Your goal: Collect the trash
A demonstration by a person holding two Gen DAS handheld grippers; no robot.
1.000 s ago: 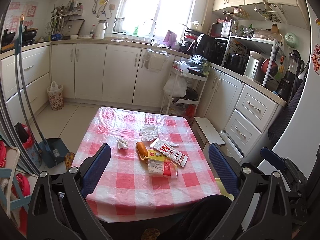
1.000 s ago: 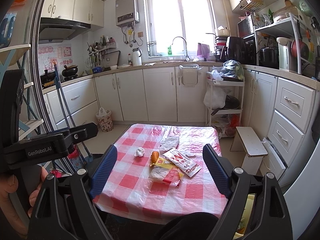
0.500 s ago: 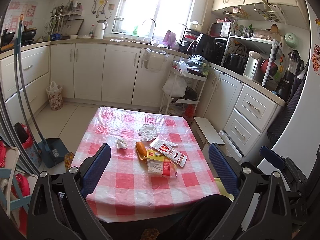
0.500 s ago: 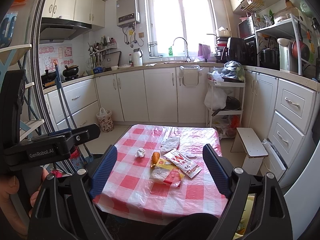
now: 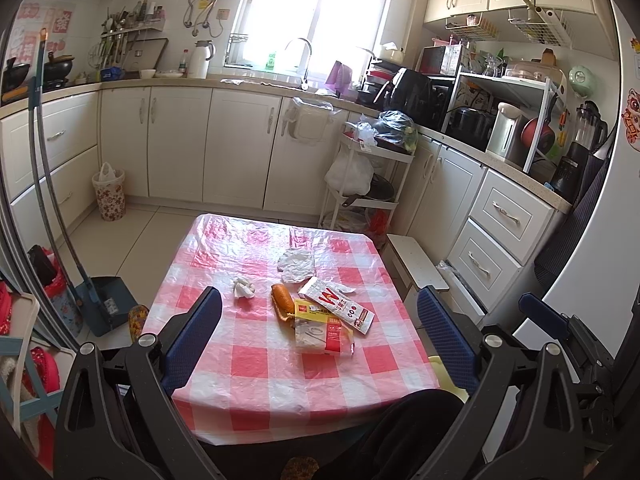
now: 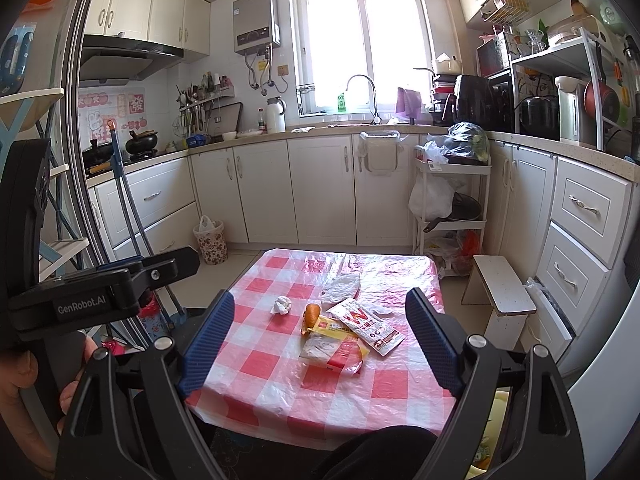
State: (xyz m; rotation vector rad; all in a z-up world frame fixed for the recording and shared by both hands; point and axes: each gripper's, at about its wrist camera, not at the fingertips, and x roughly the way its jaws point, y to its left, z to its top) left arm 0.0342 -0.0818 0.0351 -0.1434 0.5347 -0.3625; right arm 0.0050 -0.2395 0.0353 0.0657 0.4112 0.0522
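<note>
Trash lies mid-table on the red-checked tablecloth (image 5: 256, 364): a crumpled tissue (image 5: 244, 289), an orange carrot-like piece (image 5: 282, 298), a white wrapper with a red W (image 5: 336, 308), a yellow-red packet (image 5: 322, 334) and a crumpled clear film (image 5: 296, 265). The right wrist view shows the same tissue (image 6: 282, 305), orange piece (image 6: 311, 314), wrapper (image 6: 366, 326) and packet (image 6: 334, 348). My left gripper (image 5: 319, 295) and right gripper (image 6: 320, 296) hover open before the table's near edge, holding nothing. The left gripper (image 6: 180, 262) shows beside the right one.
A floral waste basket (image 5: 108, 196) stands on the floor by the cabinets. A white bin (image 5: 310, 124) hangs on a cabinet door. A dustpan (image 5: 106, 304) and broom lean at the left, and a low stool (image 5: 416, 264) sits right of the table. A hand (image 6: 24, 380) holds the left gripper.
</note>
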